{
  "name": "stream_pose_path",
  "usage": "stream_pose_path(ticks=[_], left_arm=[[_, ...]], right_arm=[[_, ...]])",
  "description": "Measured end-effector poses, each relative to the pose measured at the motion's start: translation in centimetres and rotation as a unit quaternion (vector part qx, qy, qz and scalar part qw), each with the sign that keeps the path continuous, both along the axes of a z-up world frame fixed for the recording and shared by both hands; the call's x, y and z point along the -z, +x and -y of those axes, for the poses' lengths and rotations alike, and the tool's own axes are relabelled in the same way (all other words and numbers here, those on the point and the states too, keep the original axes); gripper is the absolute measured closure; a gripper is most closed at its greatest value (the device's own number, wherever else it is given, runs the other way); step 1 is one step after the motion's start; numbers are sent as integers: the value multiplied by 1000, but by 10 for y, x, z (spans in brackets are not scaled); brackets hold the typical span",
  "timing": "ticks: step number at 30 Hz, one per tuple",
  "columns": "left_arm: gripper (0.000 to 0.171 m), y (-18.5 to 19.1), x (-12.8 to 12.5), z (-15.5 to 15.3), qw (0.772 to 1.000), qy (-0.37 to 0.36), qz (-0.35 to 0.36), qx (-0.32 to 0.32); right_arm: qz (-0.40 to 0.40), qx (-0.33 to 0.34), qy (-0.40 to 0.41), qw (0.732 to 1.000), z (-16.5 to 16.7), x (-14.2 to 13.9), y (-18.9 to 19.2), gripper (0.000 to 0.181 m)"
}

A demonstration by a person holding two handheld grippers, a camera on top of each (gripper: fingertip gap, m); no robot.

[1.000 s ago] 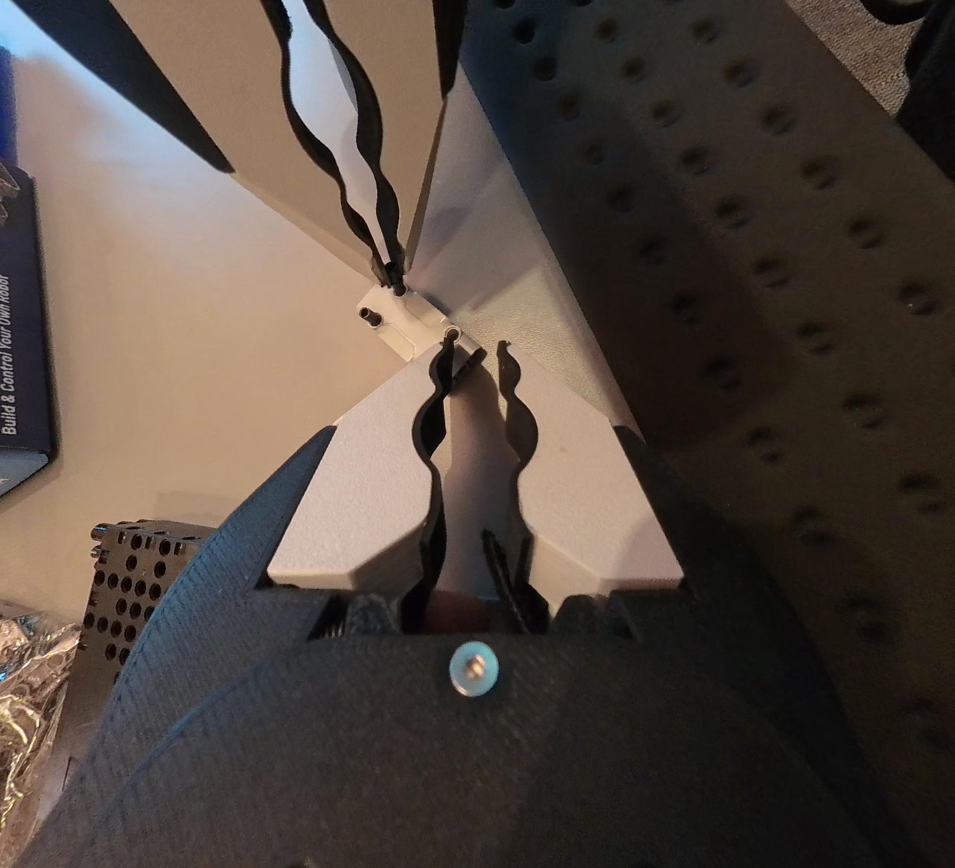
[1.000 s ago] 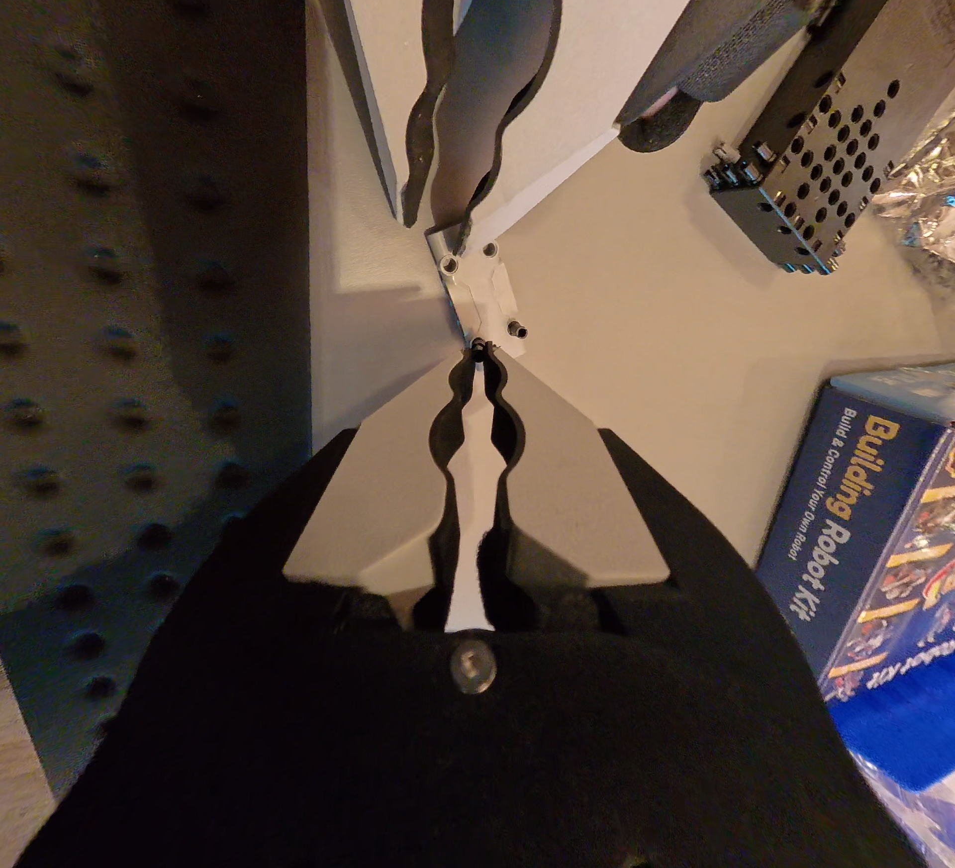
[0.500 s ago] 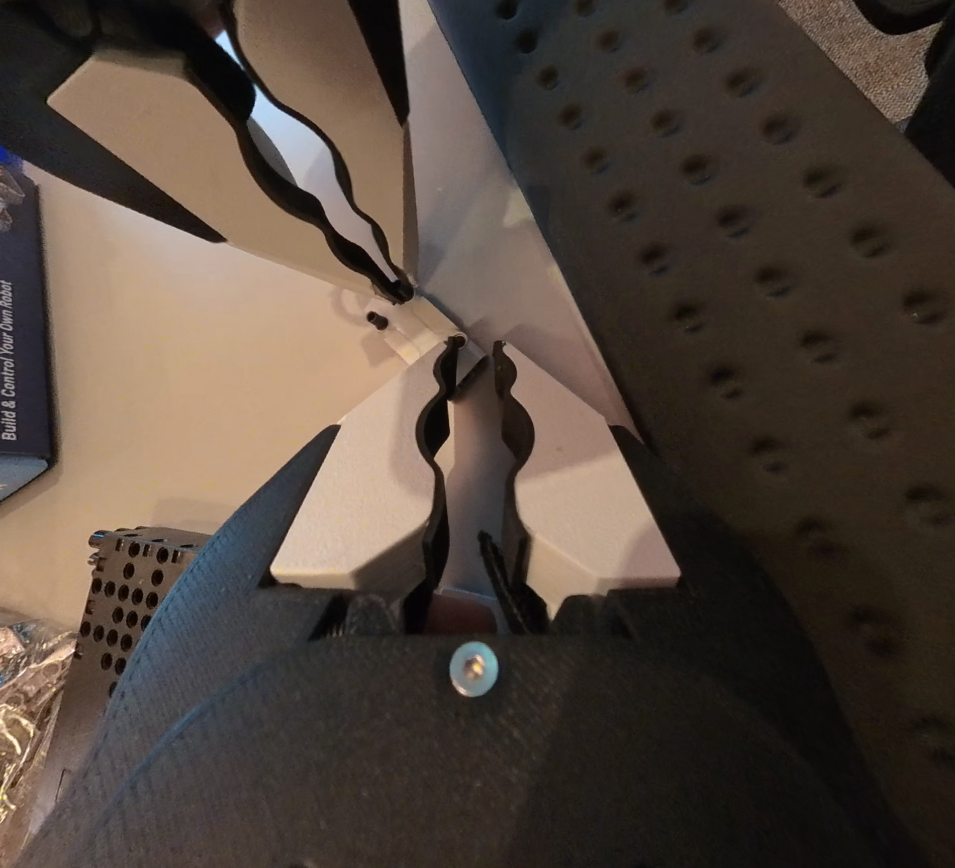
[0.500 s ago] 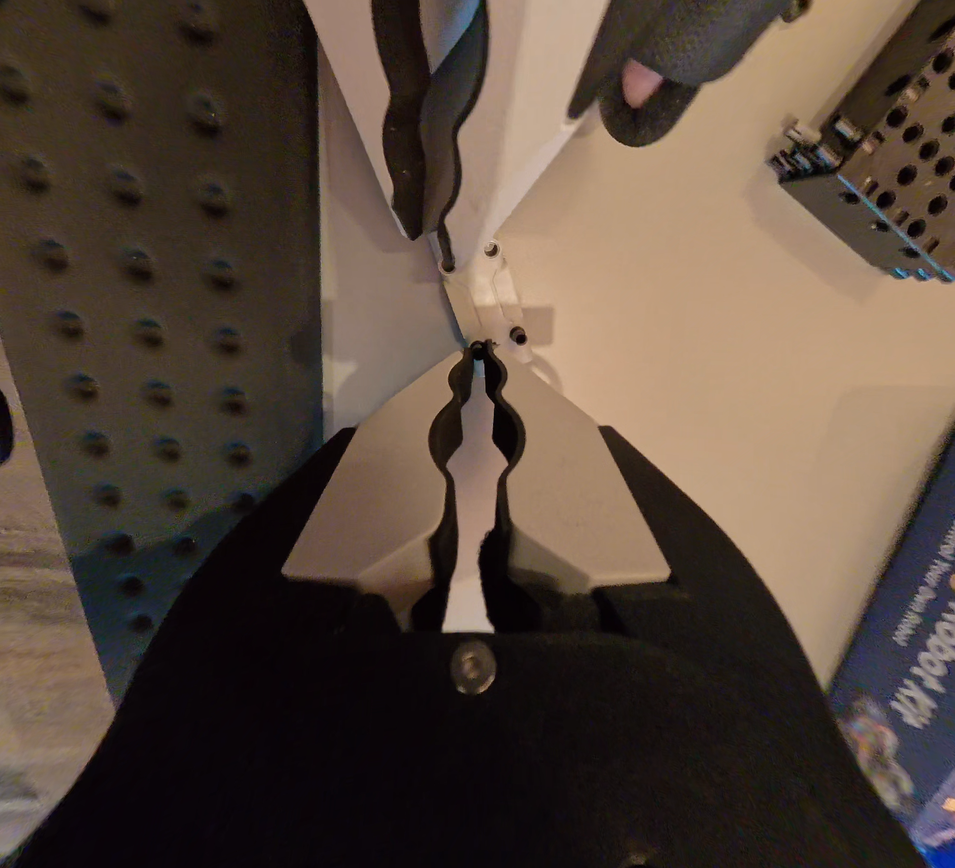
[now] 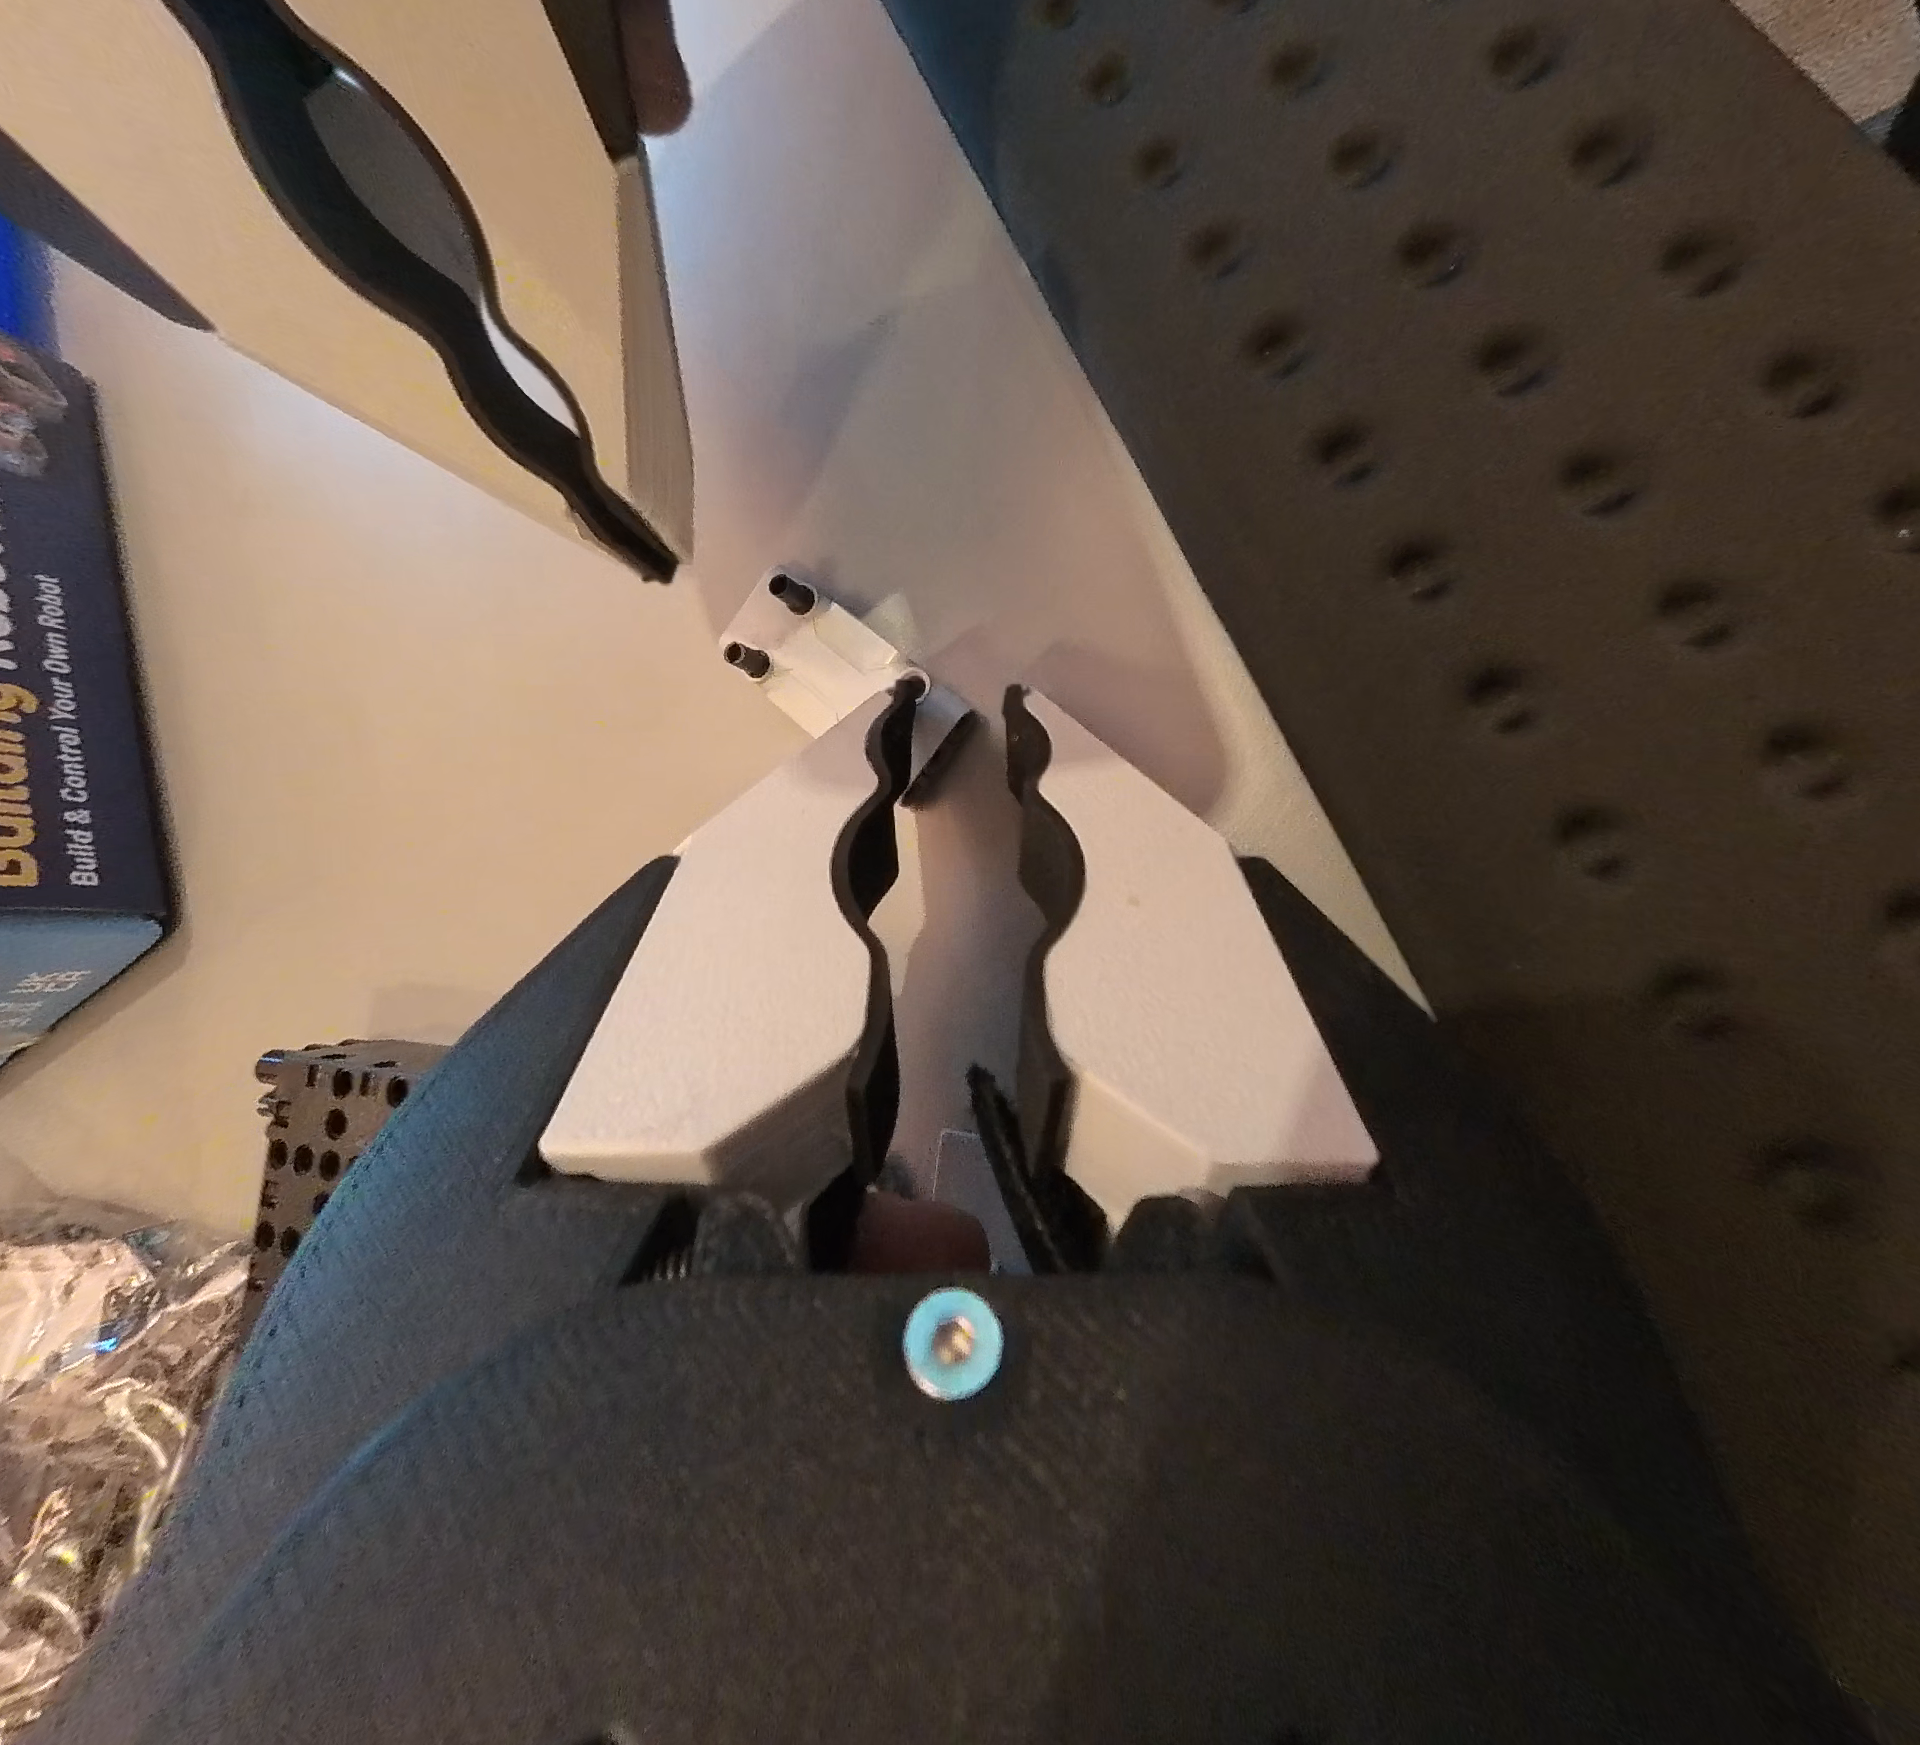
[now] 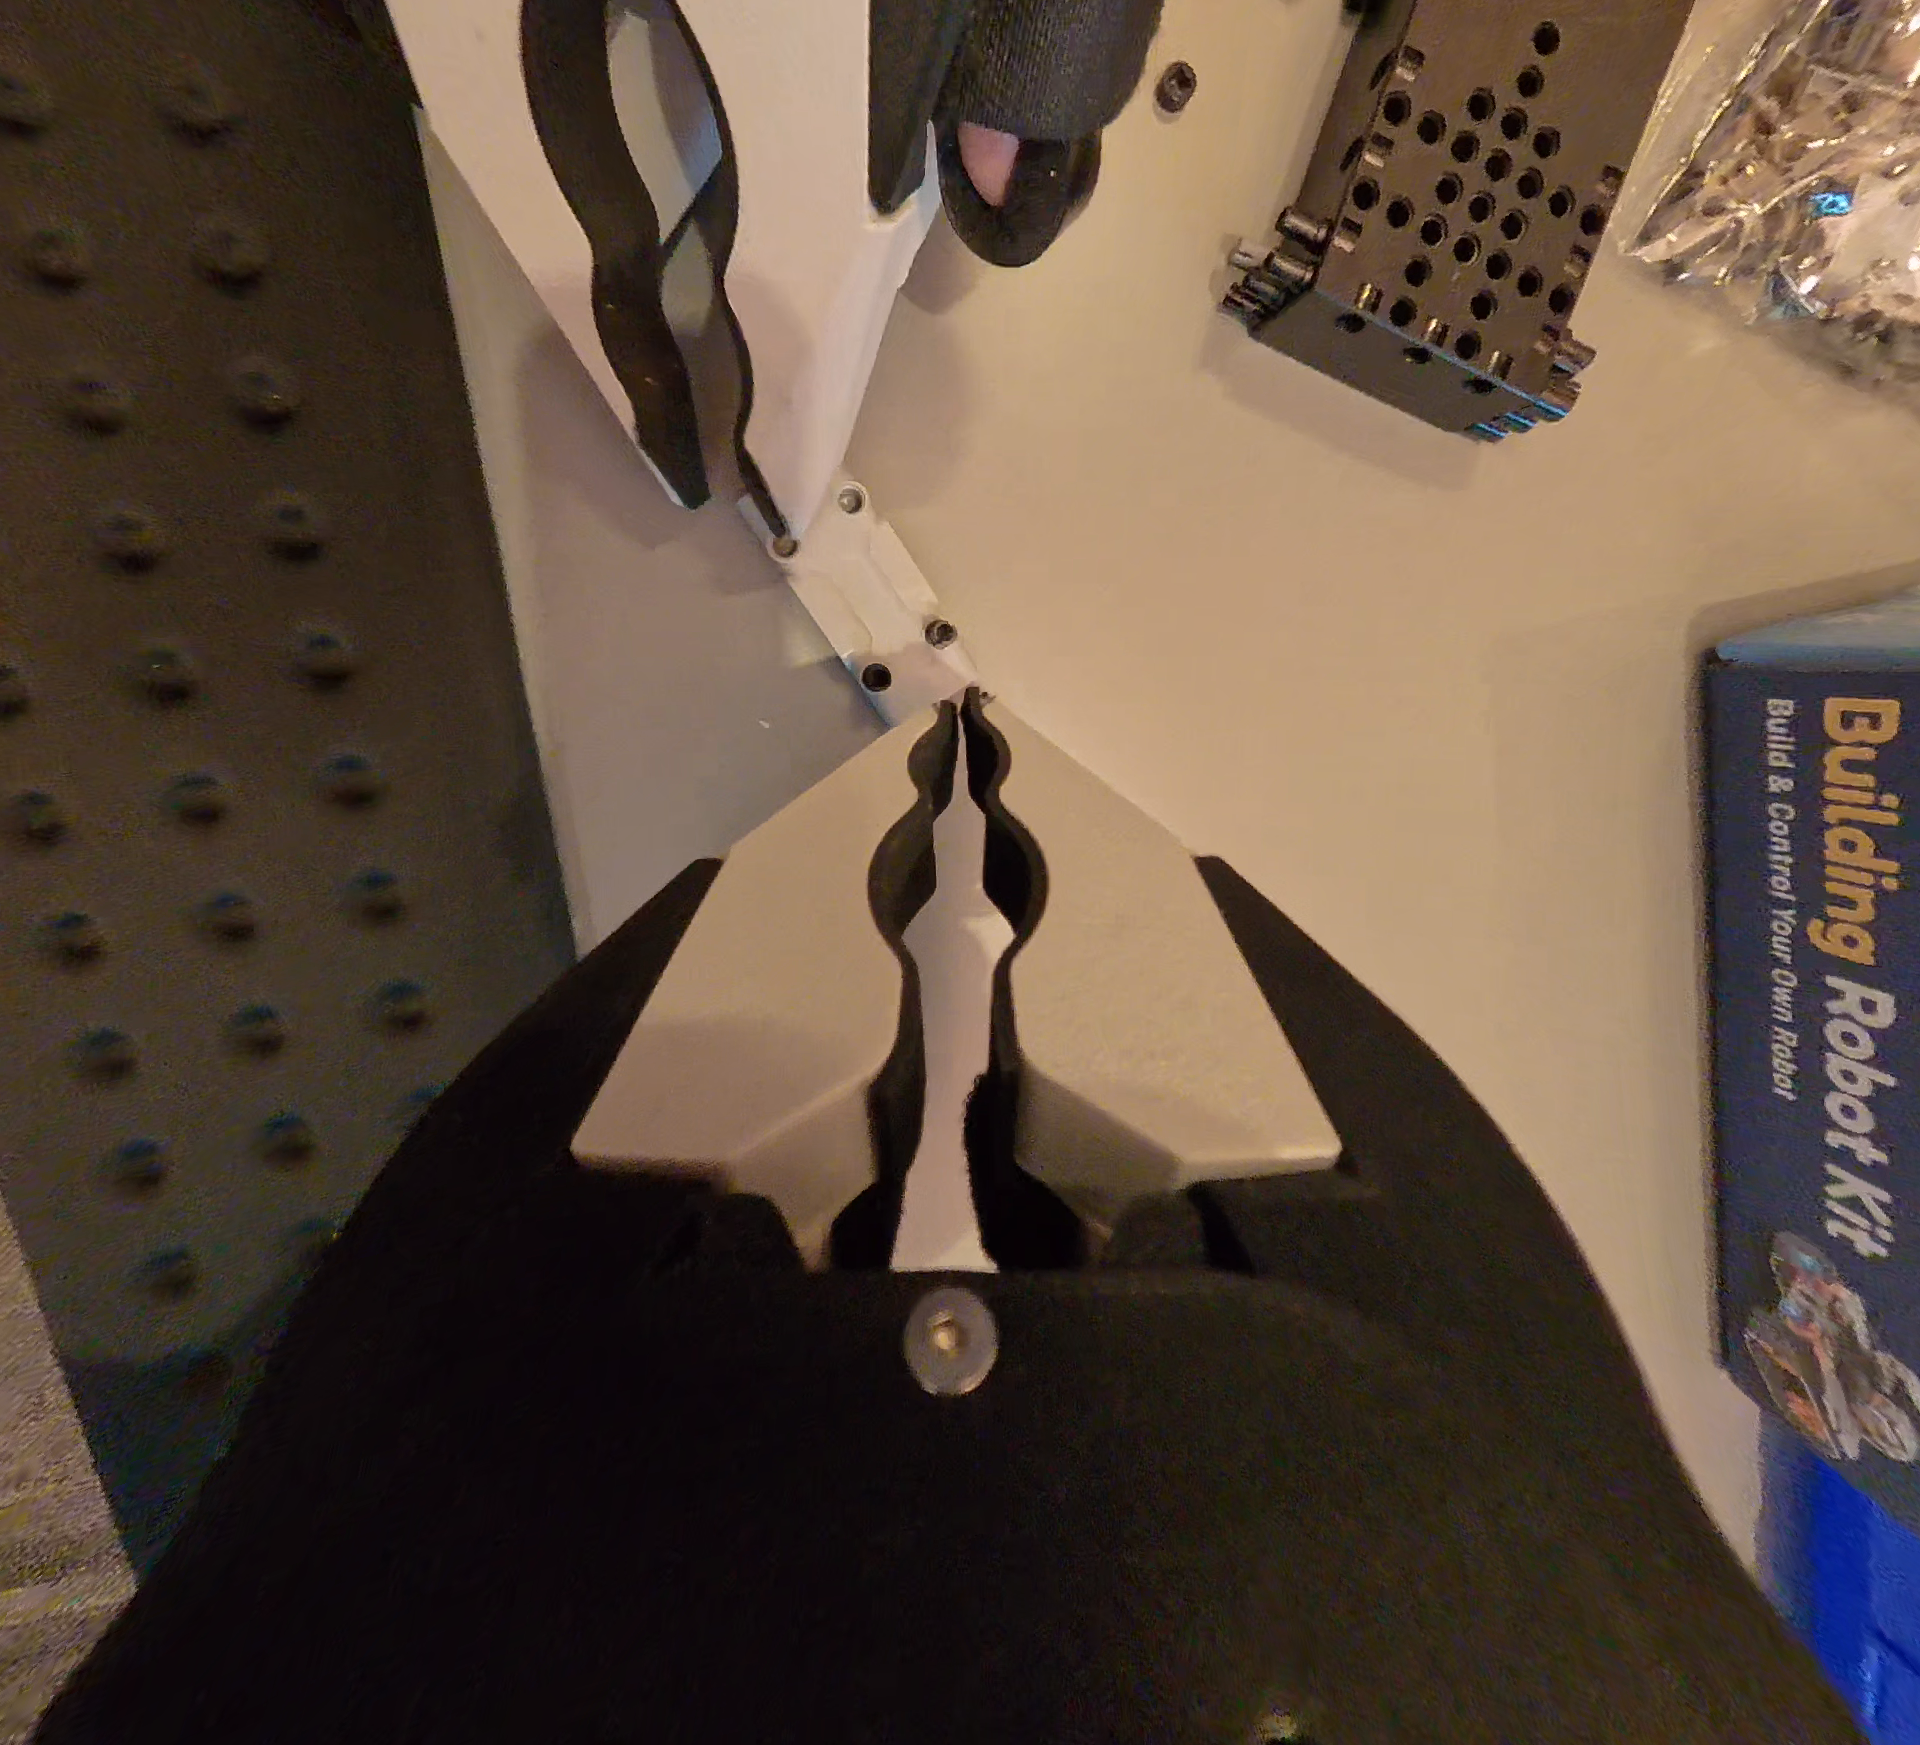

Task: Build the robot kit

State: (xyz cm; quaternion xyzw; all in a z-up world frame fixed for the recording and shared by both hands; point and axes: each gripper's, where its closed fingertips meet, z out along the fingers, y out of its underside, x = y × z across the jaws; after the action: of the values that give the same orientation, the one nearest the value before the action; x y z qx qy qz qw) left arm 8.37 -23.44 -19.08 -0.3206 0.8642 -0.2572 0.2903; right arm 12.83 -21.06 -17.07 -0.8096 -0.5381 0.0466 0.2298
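Cream counter (image 6: 1299, 656) carries your small white pinned bracket (image 6: 862, 589), beside a studded dark mat (image 6: 208, 552). Your left gripper (image 5: 961, 703) is clenched on the bracket's near end. Your right gripper (image 6: 961, 708) is closed empty, tips just beside the bracket. A black perforated block (image 6: 1455, 241), foil bag (image 6: 1787, 137) and blue kit box (image 6: 1829, 1020) lie well apart.

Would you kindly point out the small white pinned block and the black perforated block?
small white pinned block (image 6: 868, 589): right wrist view, its top face.
black perforated block (image 6: 1455, 199): right wrist view, its holed face.
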Motion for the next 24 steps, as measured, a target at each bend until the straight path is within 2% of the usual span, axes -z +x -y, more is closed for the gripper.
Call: stream_pose_path(ticks=[5, 8, 10, 14, 15, 18, 21, 24], left_arm=[[156, 1, 0, -6, 1000, 10, -13, 5], [155, 4, 1, -15, 1000, 17, -20, 0], [153, 6, 1, -18, 1000, 15, -27, 3], [148, 11, -1, -27, 999, 35, -25, 7], [145, 10, -2, -27, 999, 31, -27, 9], [140, 3, -17, -32, 1000, 20, -15, -4], [139, -17, -39, -52, 999, 16, -2, -43], [141, -48, -63, -93, 992, 18, 19, -124]], right_arm=[[21, 12, -18, 1000, 5, 23, 4, 181], [14, 16, -26, 999, 13, 25, 2, 181], [-3, 24, -24, 999, 16, 22, 2, 181], [-54, 69, 19, 996, -1, 1, 11, 181], [-58, 78, 31, 995, -6, -2, 15, 176], [-65, 84, 51, 993, -16, -10, 15, 155], [-80, 51, 62, 994, -18, -18, 1, 153], [-76, 22, 47, 996, -19, -10, -14, 152]])
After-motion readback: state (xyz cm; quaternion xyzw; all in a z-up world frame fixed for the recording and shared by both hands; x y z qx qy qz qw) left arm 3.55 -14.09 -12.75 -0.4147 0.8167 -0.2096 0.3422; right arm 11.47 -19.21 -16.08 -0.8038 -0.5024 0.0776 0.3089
